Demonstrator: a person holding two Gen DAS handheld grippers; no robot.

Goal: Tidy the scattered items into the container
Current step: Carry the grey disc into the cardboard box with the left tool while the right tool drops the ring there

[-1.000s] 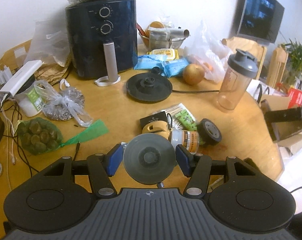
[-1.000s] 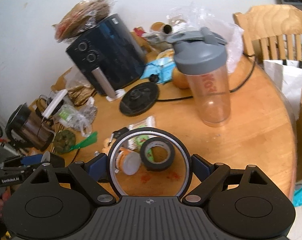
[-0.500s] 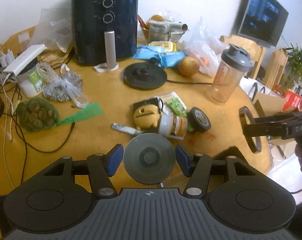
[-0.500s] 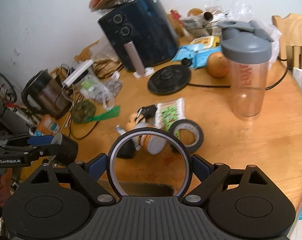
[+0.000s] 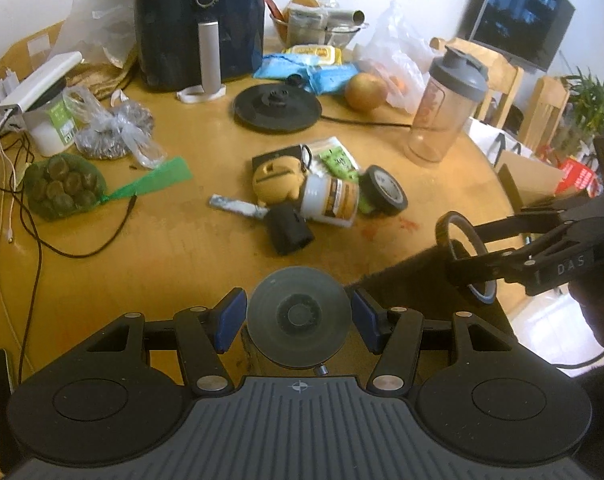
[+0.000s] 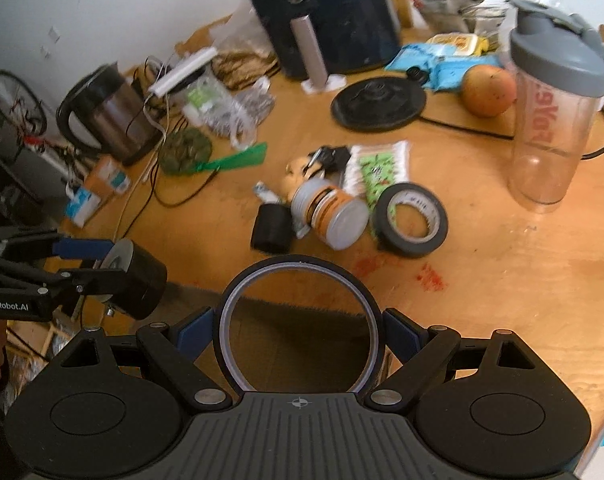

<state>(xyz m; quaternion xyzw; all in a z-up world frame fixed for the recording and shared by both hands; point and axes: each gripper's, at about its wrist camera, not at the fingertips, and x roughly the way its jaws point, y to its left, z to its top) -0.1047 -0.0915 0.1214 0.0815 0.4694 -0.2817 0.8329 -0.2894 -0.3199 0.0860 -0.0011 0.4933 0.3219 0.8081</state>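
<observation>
Left fingers (image 5: pixel 297 322) clamp our grey disc (image 5: pixel 298 317) — right fingers (image 6: pixel 299 330) clamp the ring (image 6: pixel 225 320) — both above the bench (image 5: pixel 141 248) edge.

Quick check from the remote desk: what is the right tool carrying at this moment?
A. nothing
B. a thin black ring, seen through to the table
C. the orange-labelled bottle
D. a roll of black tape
B: the right tool has its blue pads on either side of a thin black ring, while the roll of black tape and the orange-labelled bottle lie on the wooden table.
</observation>
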